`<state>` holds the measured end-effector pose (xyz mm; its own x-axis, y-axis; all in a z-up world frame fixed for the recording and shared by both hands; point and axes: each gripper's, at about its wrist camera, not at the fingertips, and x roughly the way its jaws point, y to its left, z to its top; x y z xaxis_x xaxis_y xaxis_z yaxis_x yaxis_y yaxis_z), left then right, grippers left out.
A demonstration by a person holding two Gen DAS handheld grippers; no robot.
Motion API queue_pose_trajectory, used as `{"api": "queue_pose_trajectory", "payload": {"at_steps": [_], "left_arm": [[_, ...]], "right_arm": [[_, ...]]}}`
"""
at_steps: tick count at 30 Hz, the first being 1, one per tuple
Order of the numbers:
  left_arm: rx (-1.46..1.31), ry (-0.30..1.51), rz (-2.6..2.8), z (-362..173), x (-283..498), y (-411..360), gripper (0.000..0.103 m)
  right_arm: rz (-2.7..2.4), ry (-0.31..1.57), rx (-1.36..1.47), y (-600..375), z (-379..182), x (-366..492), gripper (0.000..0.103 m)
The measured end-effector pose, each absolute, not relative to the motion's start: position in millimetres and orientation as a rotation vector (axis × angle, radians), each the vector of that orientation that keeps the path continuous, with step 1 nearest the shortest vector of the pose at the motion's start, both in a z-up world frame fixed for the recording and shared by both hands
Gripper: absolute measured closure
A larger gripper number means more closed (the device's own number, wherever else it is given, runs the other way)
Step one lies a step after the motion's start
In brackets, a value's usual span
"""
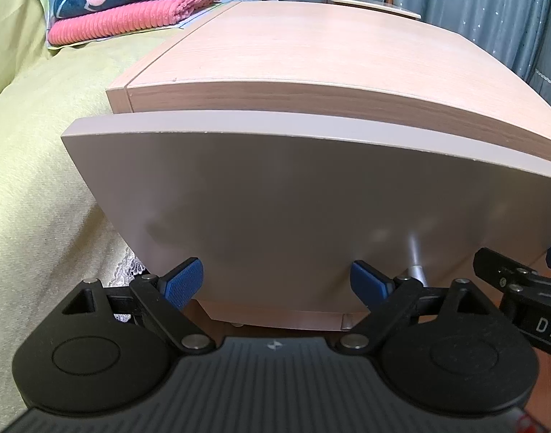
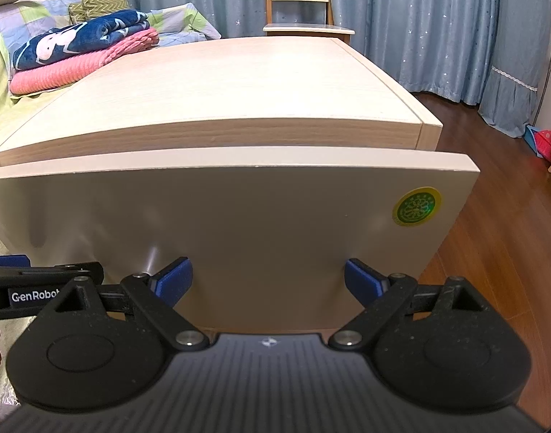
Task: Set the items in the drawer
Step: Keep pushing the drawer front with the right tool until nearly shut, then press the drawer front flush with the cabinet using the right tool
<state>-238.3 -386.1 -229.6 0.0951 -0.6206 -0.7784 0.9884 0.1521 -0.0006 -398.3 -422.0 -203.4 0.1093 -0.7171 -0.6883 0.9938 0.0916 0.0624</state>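
Drawer front (image 1: 293, 209), a flat pale grey-beige panel with a curved top edge, fills the space straight ahead of both tongs and stands slightly out from the light wood-grain cabinet (image 1: 311, 57) behind it, with a narrow dark gap between panel and cabinet edge. Whether anything lies inside the drawer cannot be told; its interior is hidden.

Left gripper (image 1: 275, 285) is spread wide, its 2 blue-padded fingertips (image 1: 183, 285) set well apart and empty, close against the lower part of the panel; contact cannot be confirmed. Just right of its right pad a short silver knob (image 1: 416, 267) sticks out from the panel.

Right gripper (image 2: 268, 283) is likewise wide and holds nothing, its blue pads (image 2: 174, 281) near the panel's lower edge. Up and to the right of it, a round yellow-and-green sticker (image 2: 416, 205) sits on the panel's upper corner. The left tong's black body shows at this view's left edge, beside the right one.

Beyond the cabinet top, up and left of the tongs, a folded dark blue patterned blanket (image 2: 80, 36) lies on a folded pink ribbed blanket (image 2: 73, 68), both on a bed with a yellow-green cover (image 1: 40, 166). Blue-grey curtains with small white stars (image 2: 420, 18) hang far ahead, with a pale wooden chair (image 2: 304, 3) before them. Reddish-brown wood floor (image 2: 492, 252) spreads to the right of the right tong.
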Motion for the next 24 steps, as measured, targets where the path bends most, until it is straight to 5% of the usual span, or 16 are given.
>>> {"api": "queue_pose_trajectory", "payload": {"at_steps": [24], "left_arm": [[0.613,0.733,-1.322,-226,-232,-397,0.012]], "right_arm": [[-1.395,0.568,0.596,-429,-205,-397,0.013]]}}
